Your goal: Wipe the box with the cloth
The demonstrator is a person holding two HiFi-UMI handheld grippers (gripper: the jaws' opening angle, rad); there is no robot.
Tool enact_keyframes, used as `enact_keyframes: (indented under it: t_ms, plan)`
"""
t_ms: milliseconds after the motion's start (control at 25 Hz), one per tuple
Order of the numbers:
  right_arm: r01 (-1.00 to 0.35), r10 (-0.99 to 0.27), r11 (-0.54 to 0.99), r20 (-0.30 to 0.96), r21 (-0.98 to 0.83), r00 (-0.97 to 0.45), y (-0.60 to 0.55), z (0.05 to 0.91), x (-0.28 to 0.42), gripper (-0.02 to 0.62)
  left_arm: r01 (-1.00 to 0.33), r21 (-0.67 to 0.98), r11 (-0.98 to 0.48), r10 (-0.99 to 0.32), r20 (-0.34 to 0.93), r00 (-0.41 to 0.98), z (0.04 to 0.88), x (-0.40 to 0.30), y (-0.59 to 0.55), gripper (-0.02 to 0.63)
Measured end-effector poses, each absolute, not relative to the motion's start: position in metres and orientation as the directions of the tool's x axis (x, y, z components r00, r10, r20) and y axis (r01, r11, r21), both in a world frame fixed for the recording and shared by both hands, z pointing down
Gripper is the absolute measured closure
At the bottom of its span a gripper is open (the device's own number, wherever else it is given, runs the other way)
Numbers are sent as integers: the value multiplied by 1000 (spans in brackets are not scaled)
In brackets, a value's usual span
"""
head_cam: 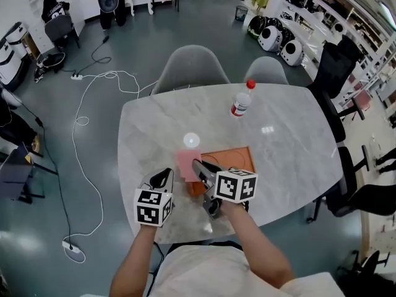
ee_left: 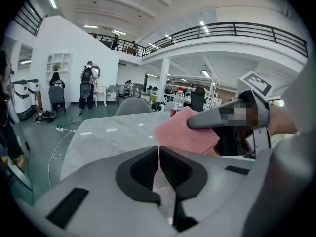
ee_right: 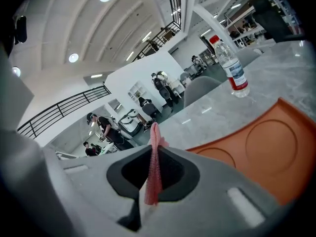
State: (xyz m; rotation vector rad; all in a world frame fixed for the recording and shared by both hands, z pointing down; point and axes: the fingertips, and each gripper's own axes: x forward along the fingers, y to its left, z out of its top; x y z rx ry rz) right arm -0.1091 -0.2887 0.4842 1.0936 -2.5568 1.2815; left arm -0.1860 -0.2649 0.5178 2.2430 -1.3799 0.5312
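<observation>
On the marble table (head_cam: 291, 166), the orange box (head_cam: 238, 159) lies flat near our edge. We judge the wipe goes best in slow strokes along its length, pressed lightly so it does not slide. Its long side runs left to right, hollowed face up. Our right gripper (head_cam: 198, 164) pinches the pink cloth (head_cam: 185, 163) over the box's left end. The left gripper (head_cam: 166, 175) hovers just beside it, jaws together and empty.

I saw the cloth (head_cam: 185, 163) was pink and the box (head_cam: 239, 159) orange, on a table (head_cam: 291, 141) marbled white with grey veins. The clear bottle (head_cam: 242, 100) wore a red cap and a mostly red label.
</observation>
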Motion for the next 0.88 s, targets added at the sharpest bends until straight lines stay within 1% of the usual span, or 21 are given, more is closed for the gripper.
enact_keyframes:
  t_ms: [440,880]
  plan:
    - [-711,-589,321,456,-626,-667,-302,511,-91,578,-891,206,-405,-705,549,448,532,-182,-275,591]
    - [-765,-609,294,505,-573,-612,-308,522,-63,578,-886,213,-411,-695,556,456,537,-170,-278,591]
